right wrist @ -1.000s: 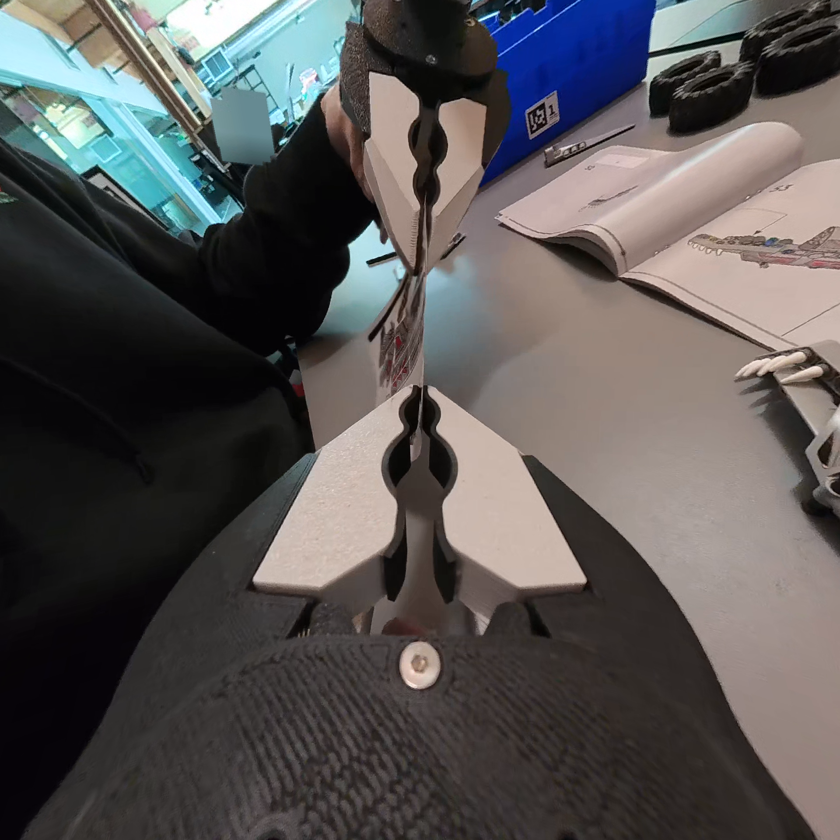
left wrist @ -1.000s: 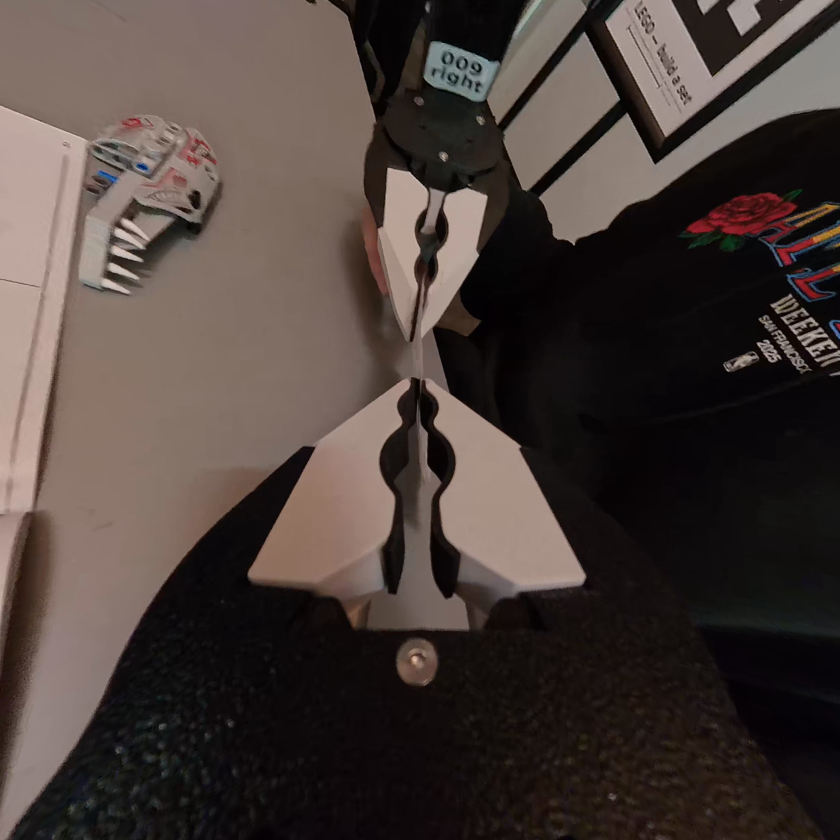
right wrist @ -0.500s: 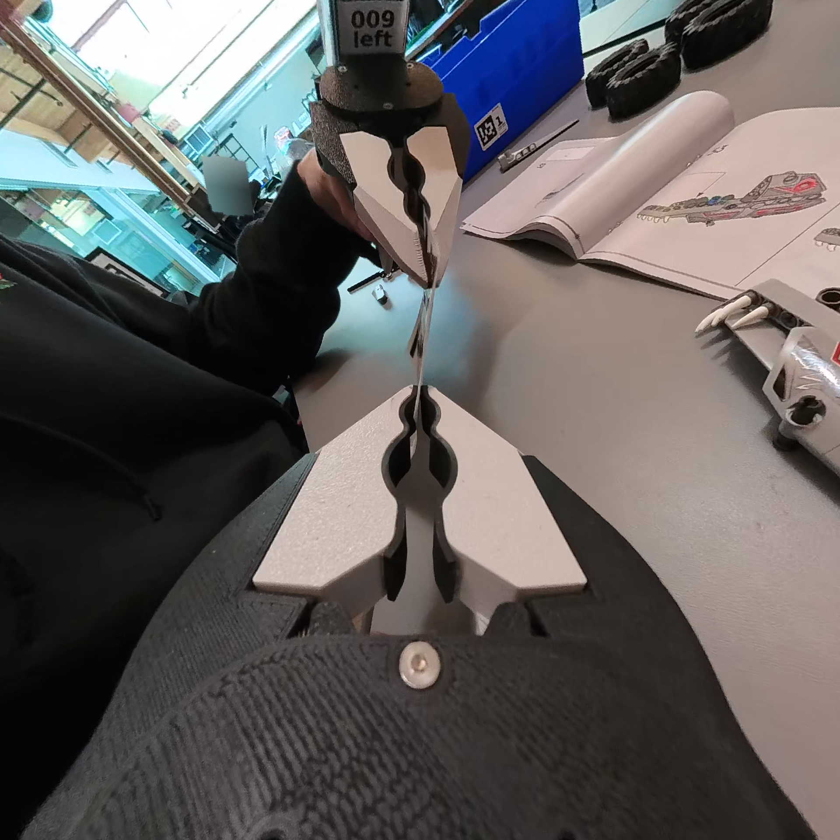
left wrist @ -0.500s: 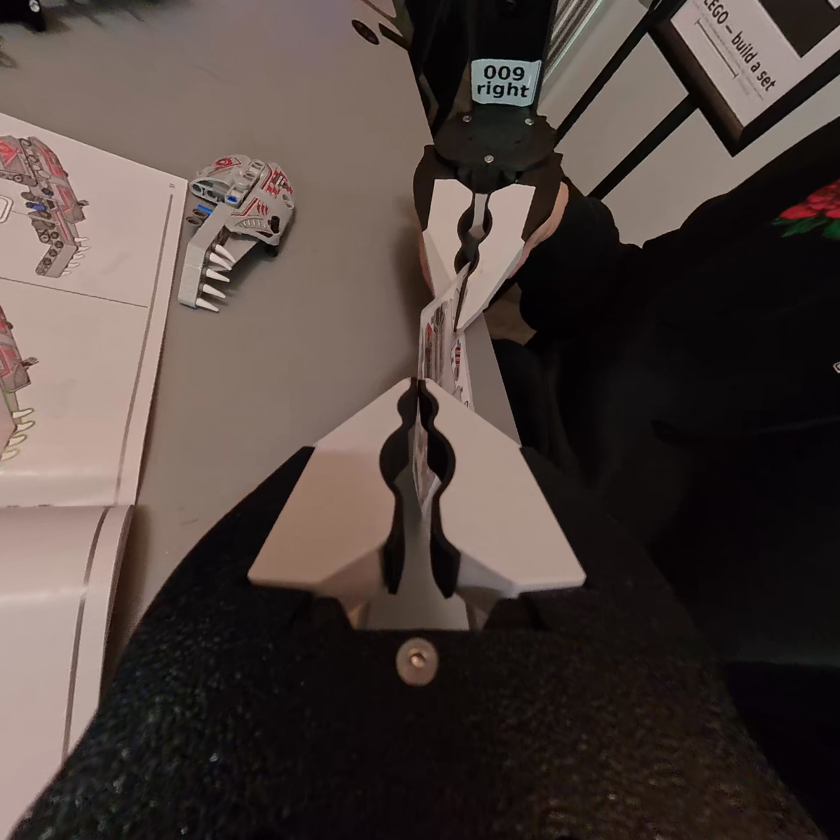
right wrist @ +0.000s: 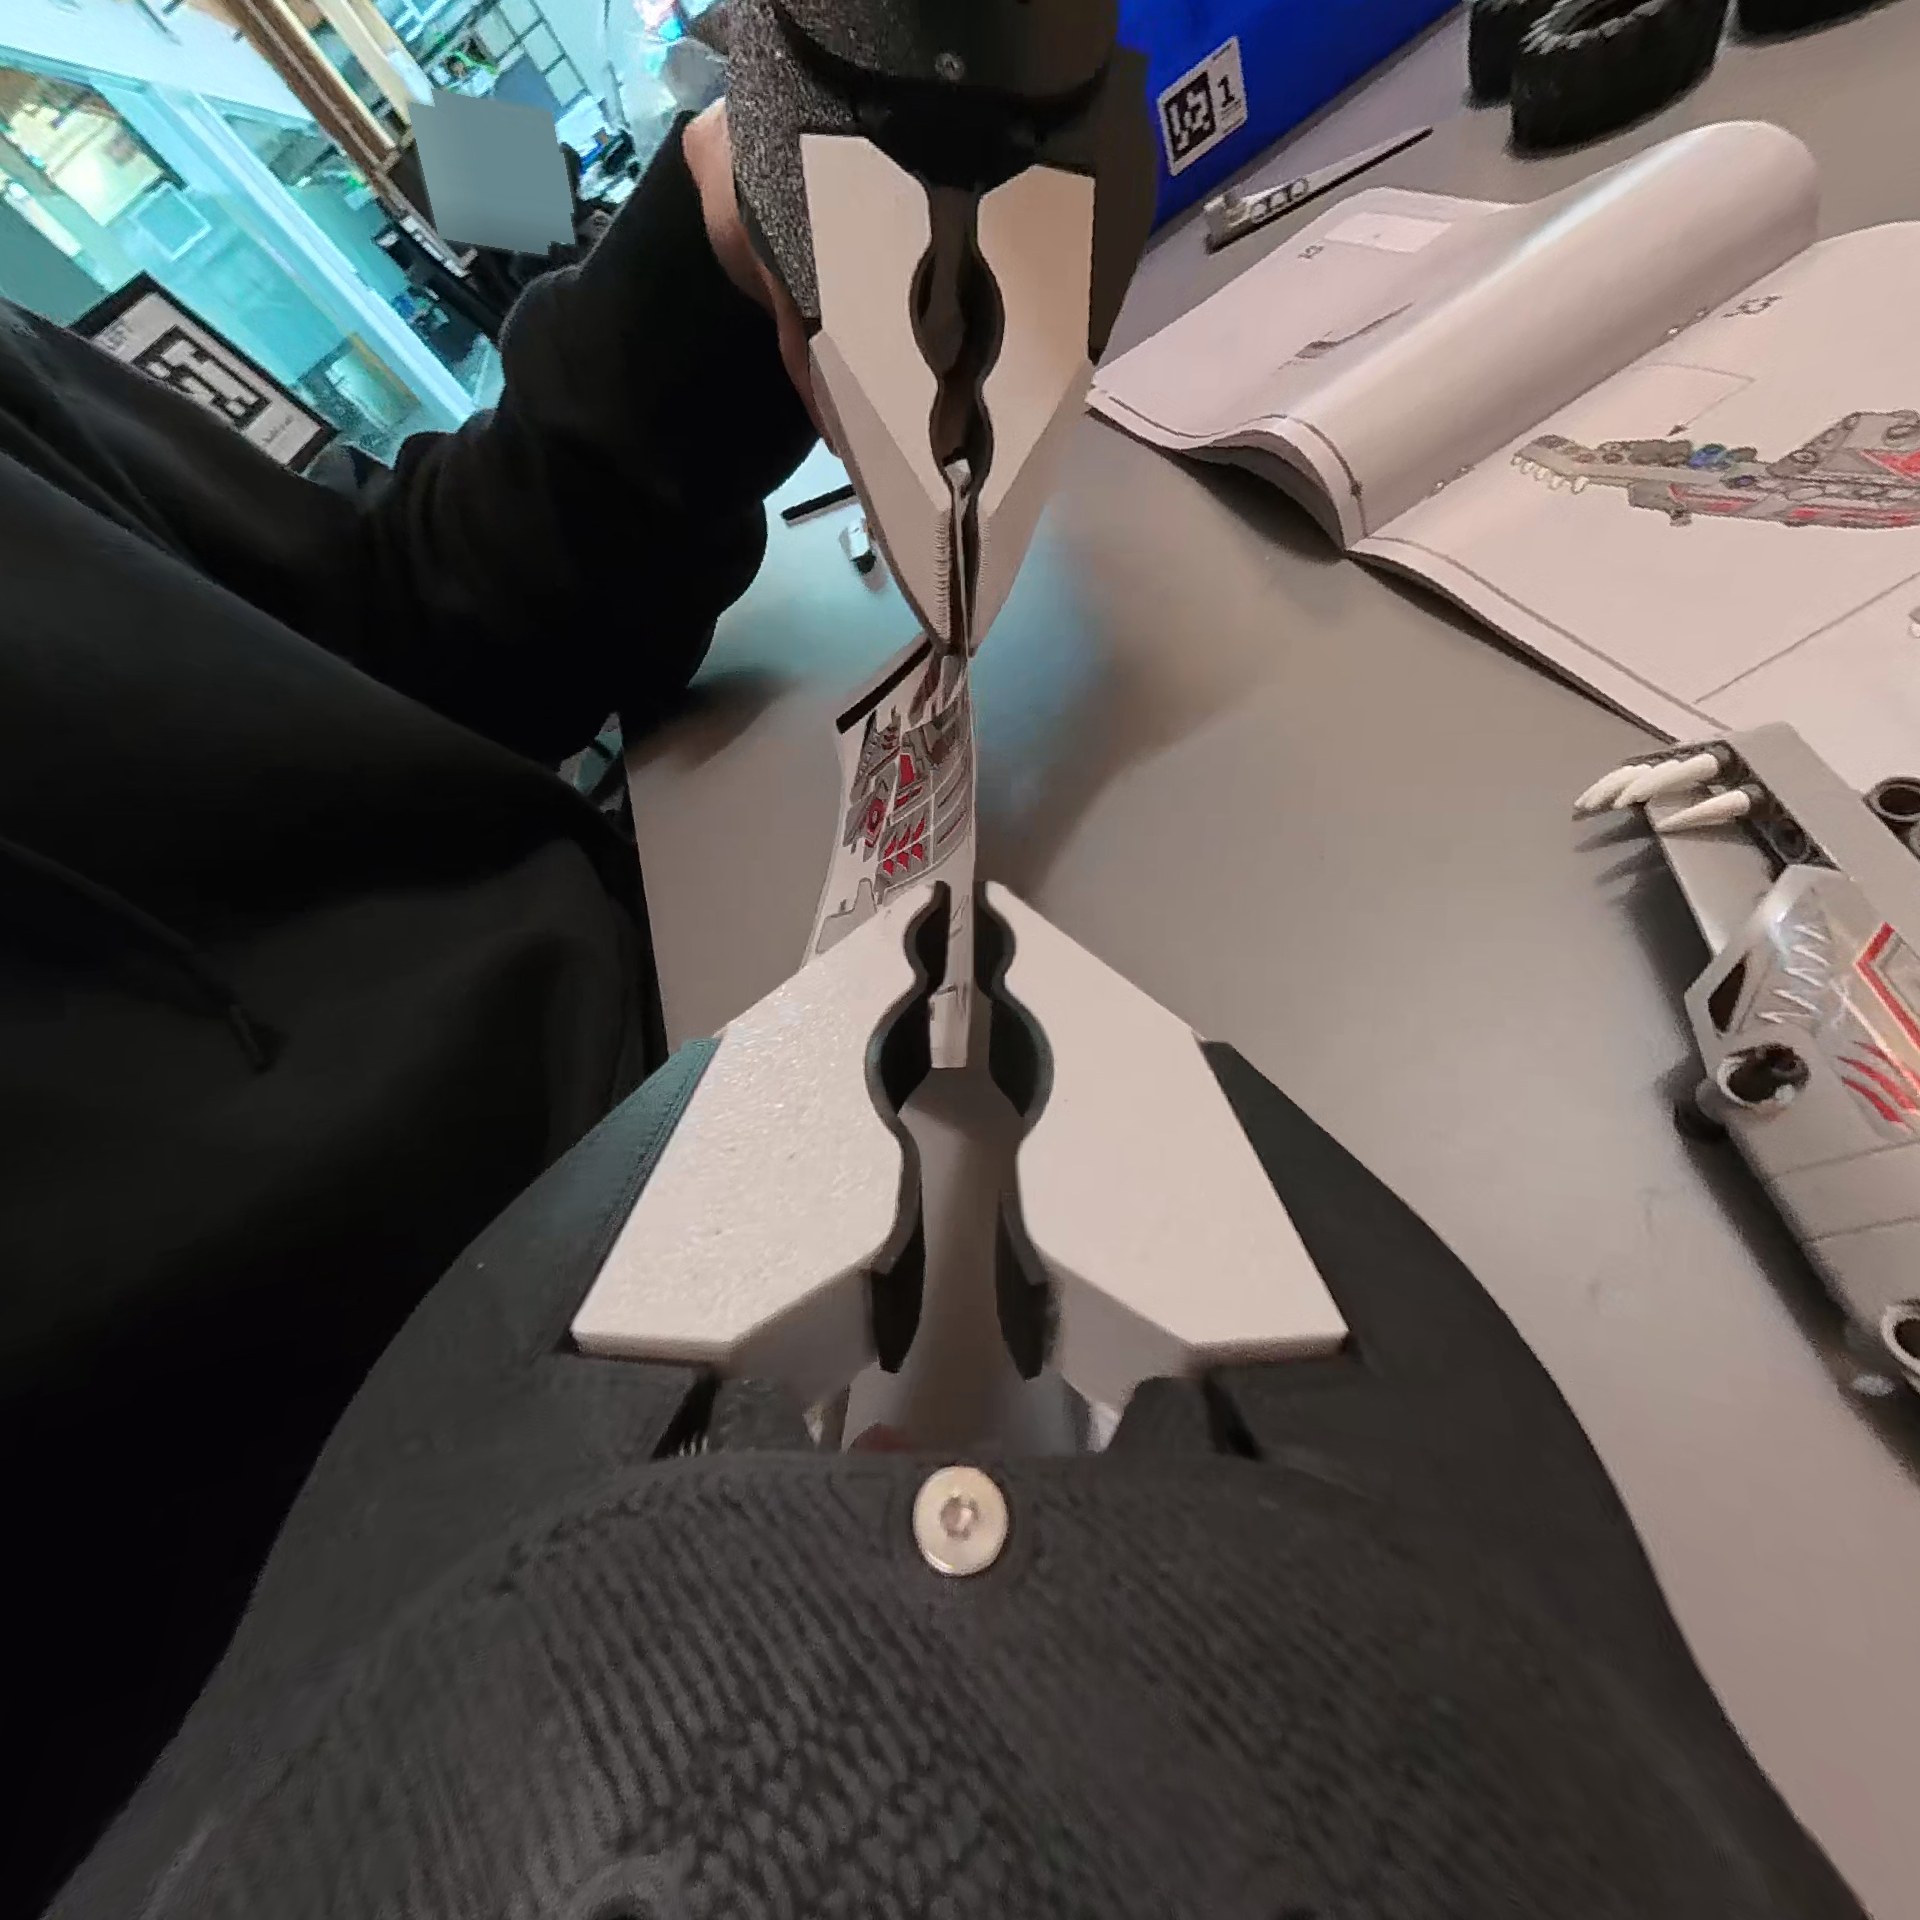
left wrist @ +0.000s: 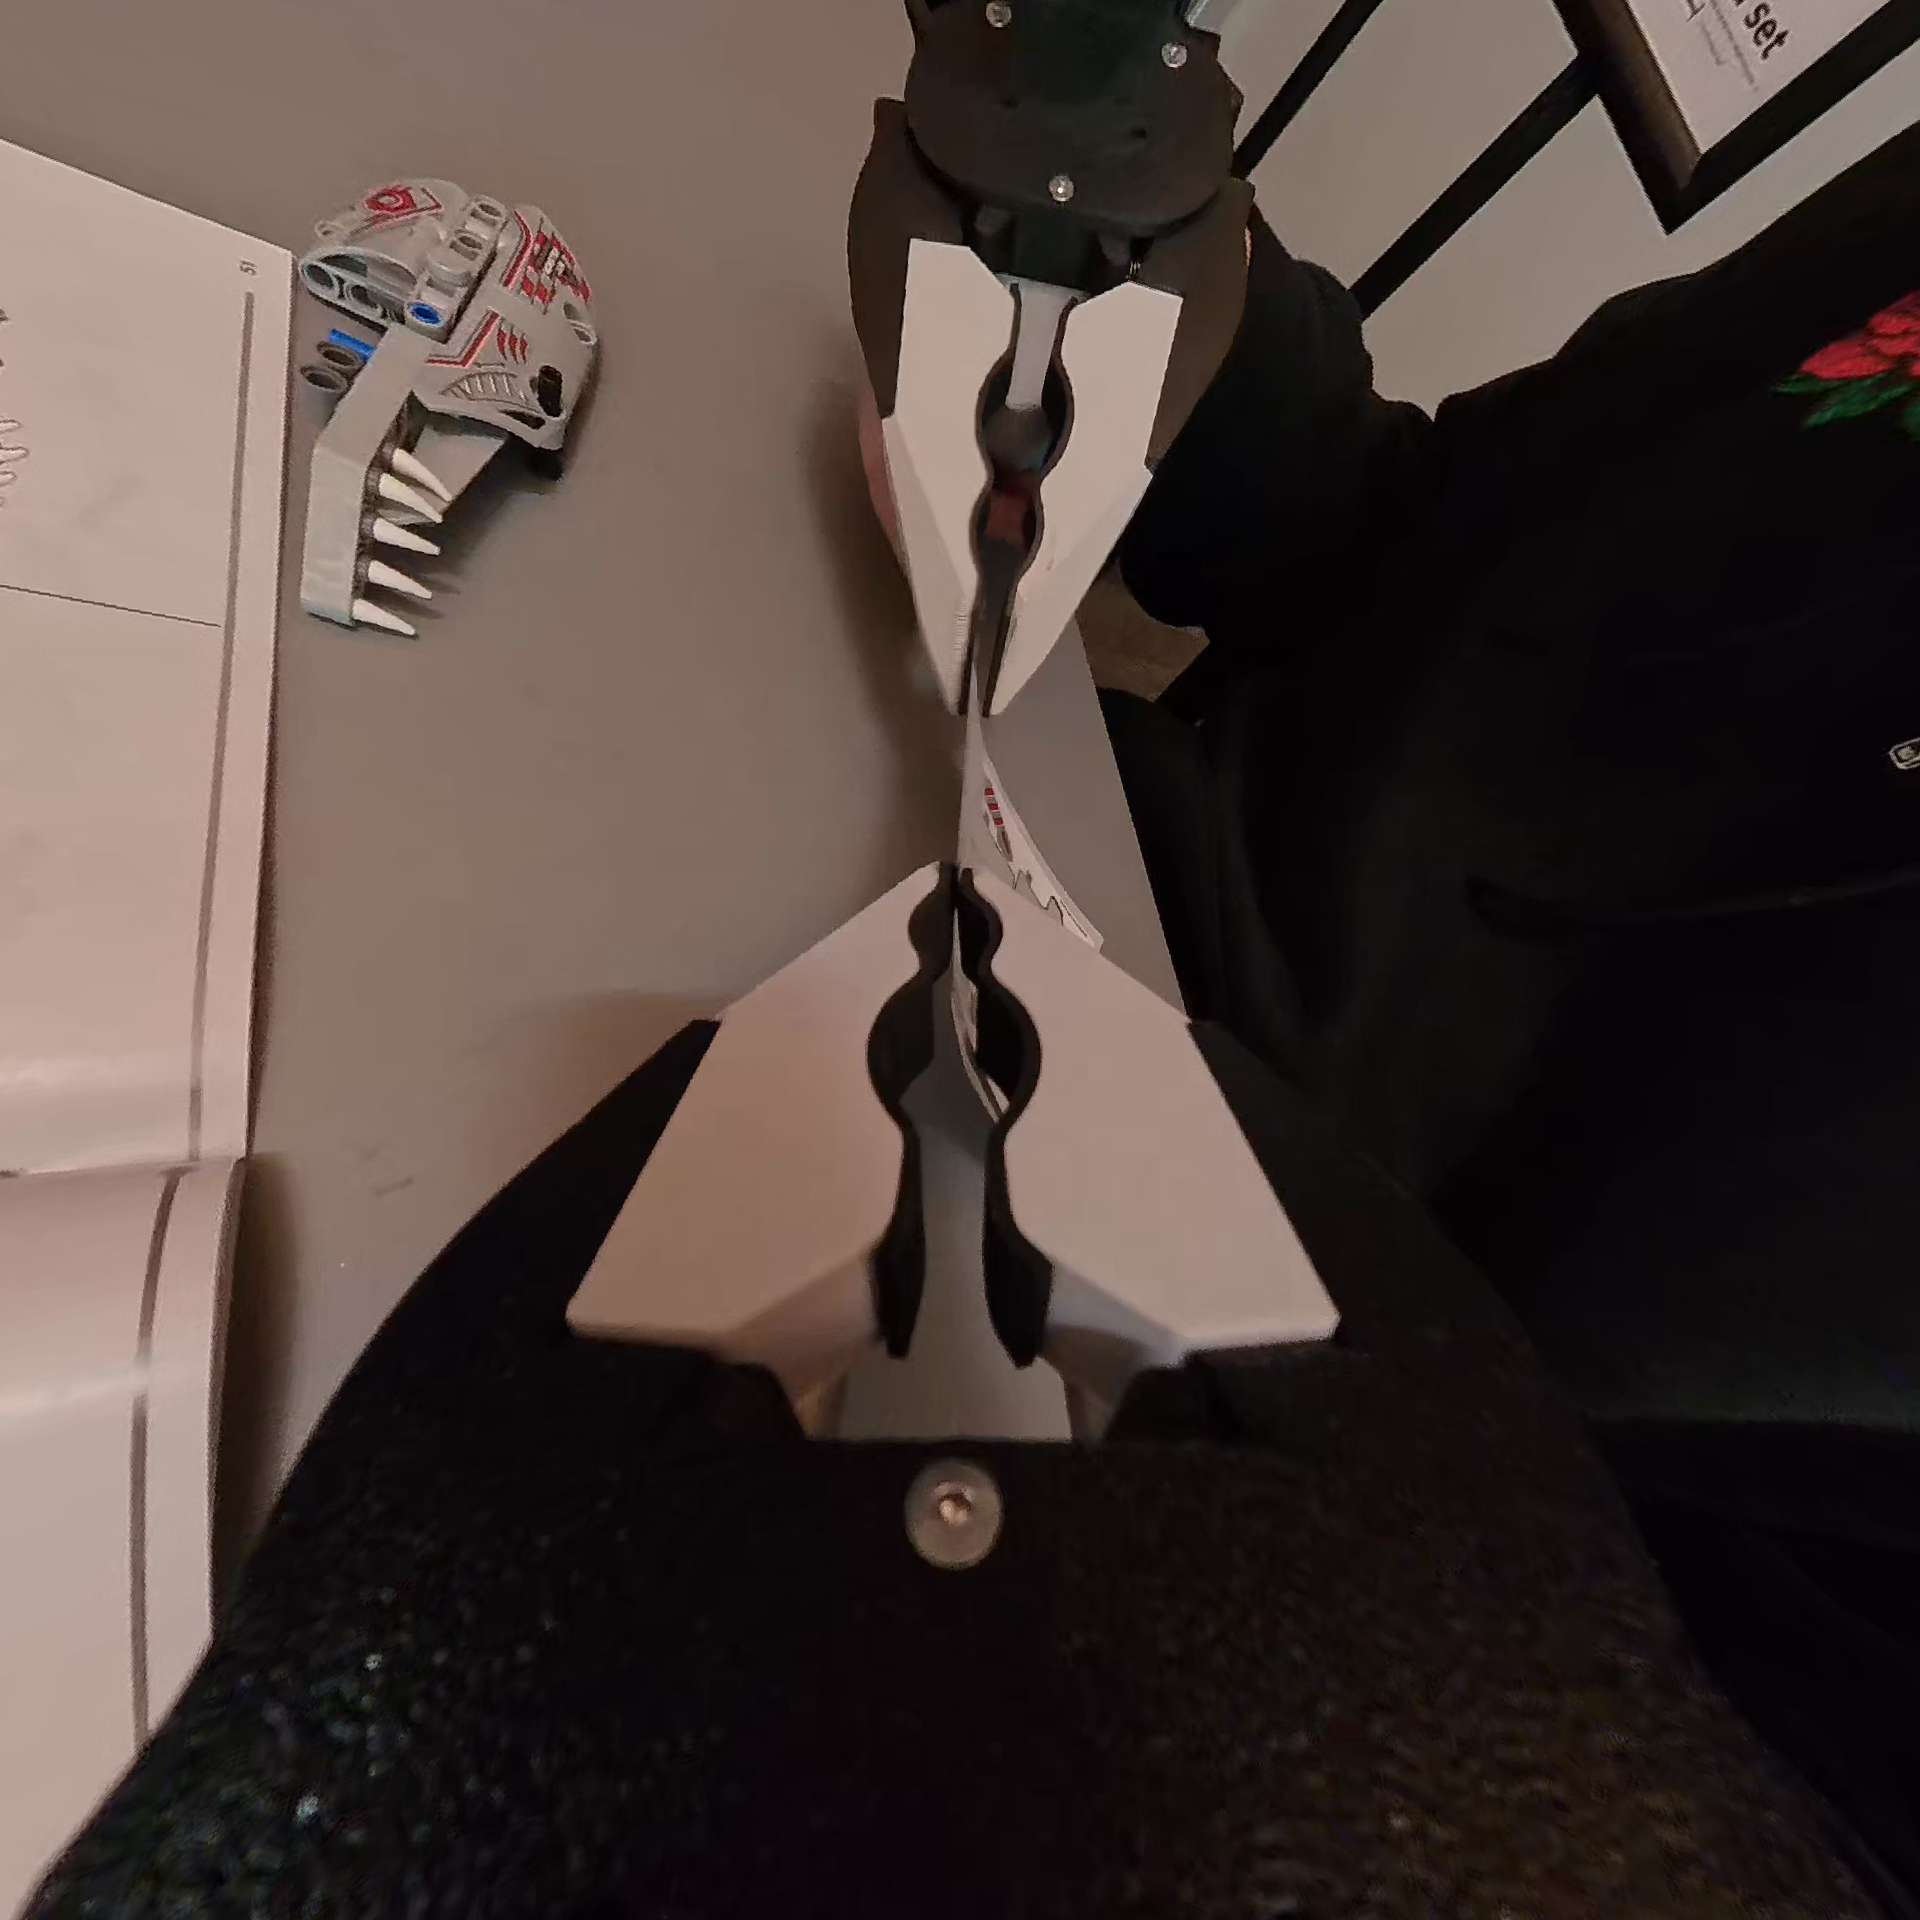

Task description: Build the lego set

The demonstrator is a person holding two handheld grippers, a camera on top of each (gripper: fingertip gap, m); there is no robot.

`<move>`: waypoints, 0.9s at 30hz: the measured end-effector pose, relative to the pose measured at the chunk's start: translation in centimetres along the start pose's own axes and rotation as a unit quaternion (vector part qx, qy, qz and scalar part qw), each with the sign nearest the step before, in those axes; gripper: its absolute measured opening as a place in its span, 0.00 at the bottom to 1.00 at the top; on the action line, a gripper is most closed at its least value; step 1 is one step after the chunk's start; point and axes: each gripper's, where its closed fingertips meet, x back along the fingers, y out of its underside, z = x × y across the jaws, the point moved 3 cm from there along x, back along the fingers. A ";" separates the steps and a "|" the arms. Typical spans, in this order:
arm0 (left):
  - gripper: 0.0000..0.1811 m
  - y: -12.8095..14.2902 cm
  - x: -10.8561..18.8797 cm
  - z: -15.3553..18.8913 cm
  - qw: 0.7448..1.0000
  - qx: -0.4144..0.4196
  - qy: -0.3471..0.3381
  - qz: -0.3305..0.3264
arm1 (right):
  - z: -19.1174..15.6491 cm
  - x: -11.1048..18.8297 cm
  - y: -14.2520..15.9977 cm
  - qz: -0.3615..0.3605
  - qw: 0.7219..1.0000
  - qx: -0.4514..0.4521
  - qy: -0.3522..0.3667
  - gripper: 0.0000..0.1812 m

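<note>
A sticker sheet point(right wrist: 914, 800) with grey and red decals is stretched between both grippers above the near table edge. My left gripper point(left wrist: 956, 883) is shut on one end of it; the sheet point(left wrist: 1003, 831) shows edge-on there. My right gripper point(right wrist: 961, 899) is shut on the other end. In each view the other gripper faces mine, right point(left wrist: 977, 701) and left point(right wrist: 954, 623), also closed on the sheet. A partly built grey Lego model point(left wrist: 447, 384) with red decals and white teeth lies on the grey table point(left wrist: 623, 831); it also shows in the right wrist view point(right wrist: 1818, 1039).
An open instruction booklet point(right wrist: 1558, 416) lies beyond the model, seen also in the left wrist view point(left wrist: 104, 727). A blue bin point(right wrist: 1299, 83) and black tyres point(right wrist: 1600, 62) stand at the back. A person in a black sweatshirt point(left wrist: 1558, 727) sits at the table edge. My hands' fingertips stand some 6 cm from each other.
Both grippers keep their hold on the sticker sheet. They have come closer together than half a second ago, and the sheet has turned so its printed face shows more in the right wrist view.
</note>
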 end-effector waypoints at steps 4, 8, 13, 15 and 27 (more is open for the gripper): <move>0.00 0.0 0.1 -0.3 1.000 0.011 0.001 0.008 | 0.2 -0.2 0.1 -0.009 1.000 -0.014 -0.007 0.00; 0.00 0.1 0.1 -0.5 1.000 0.017 0.011 0.013 | 0.5 -0.2 0.0 -0.008 1.000 -0.019 -0.005 0.02; 0.00 0.2 -0.1 -0.5 1.000 0.020 0.020 0.008 | 0.5 -0.6 -0.3 -0.007 1.000 -0.015 -0.012 0.00; 0.00 0.2 -0.1 -0.5 1.000 0.017 0.017 0.004 | 0.5 -0.7 -0.3 -0.012 1.000 -0.015 -0.014 0.00; 0.05 -1.0 1.2 -2.9 0.992 0.018 -0.098 0.073 | 1.0 -0.4 -1.4 0.059 0.993 -0.098 -0.038 0.00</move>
